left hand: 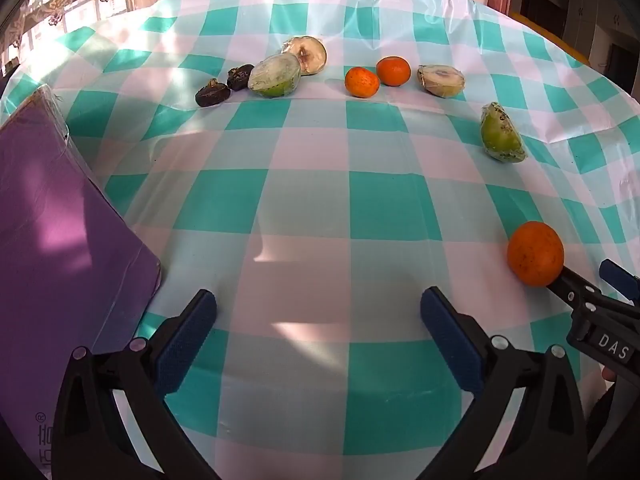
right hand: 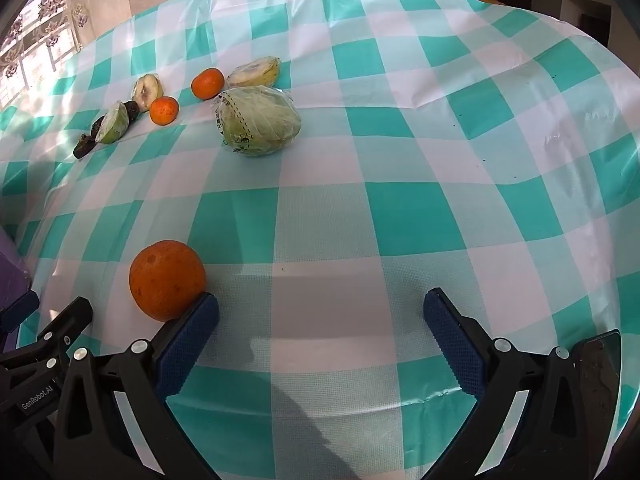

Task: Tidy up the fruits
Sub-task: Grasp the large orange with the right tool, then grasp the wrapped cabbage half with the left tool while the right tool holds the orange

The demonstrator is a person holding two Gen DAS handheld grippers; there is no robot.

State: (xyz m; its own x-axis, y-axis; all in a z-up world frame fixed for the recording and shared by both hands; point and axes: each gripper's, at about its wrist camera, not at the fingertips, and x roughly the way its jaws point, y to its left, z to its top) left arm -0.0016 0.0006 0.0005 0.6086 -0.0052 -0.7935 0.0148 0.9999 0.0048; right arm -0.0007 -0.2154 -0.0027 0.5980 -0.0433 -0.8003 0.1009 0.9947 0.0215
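Fruits: lying scattered on the bench [left hand: 312, 208], which is wearing a teal-and-white checked plastic cloth.
Large orange [right hand: 167, 279]: sitting nearest the grippers, resting just off the outer side of the right gripper's left fingertip [right hand: 206, 304] and looking to be touching it; not sitting between the fingers.
Small oranges: two are sitting side by side in the far row, one [left hand: 362, 82] slightly nearer and to the left, the other [left hand: 393, 71] just behind it on the right.
Wrapped green halves: one [left hand: 275, 75] is lying at the left of the row, and a wedge [left hand: 502, 134] is lying apart on the right, closer than the row.
Pale cut halves: one [left hand: 306, 54] is leaning just behind the left green half; another [left hand: 441, 80] is lying to the right of the small oranges.
Dark dried fruits: two are sitting at the row's left end, one [left hand: 212, 94] nearer, one [left hand: 240, 76] just behind it beside the green half.
Purple sheet [left hand: 60, 240]: lying flat along the left edge of the bench.
Left gripper [left hand: 318, 320]: hovering over bare cloth, angling downward, fingers spread wide apart with nothing between them.
Right gripper [right hand: 320, 320]: angling downward over the cloth, fingers standing wide apart, gap between them holding nothing.
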